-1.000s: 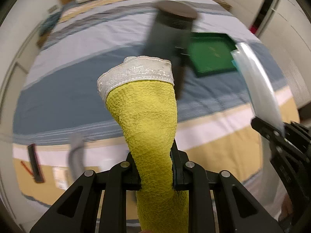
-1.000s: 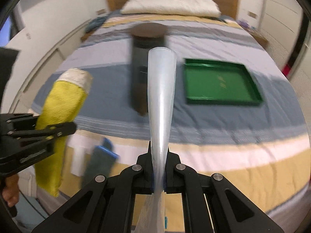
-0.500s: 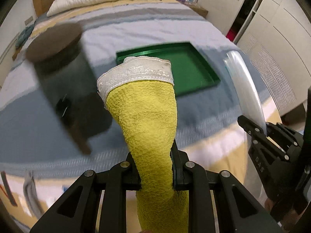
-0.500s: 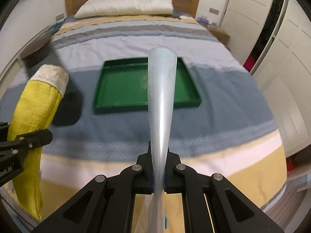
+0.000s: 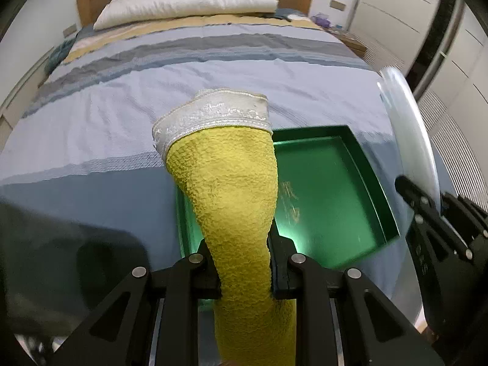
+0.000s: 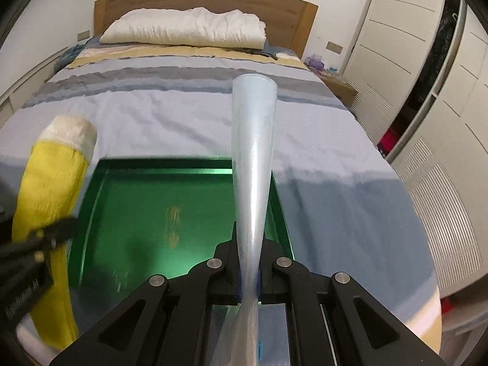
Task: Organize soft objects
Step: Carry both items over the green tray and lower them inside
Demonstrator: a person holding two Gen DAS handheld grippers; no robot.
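We see the left gripper (image 5: 244, 270) clamped tight on a yellow towel (image 5: 231, 189), its white hem at 12 o'clock above the jaws. The right gripper (image 6: 248, 267) is pinched shut on a clear plastic bag (image 6: 253, 158) that rises toward 12 o'clock. A green tray (image 6: 91, 195) lies on the striped bed (image 6: 170, 113) under both; in the right wrist view the towel is at 9 o'clock.

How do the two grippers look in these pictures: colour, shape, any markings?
Both grippers are matte black. The left gripper and the right gripper each have angular linkage arms with triangular cut-outs and round silver pivot bolts. From the right wrist view, the left gripper's side shows small white lettering, too blurred to read. No cables or sleeves are visible.
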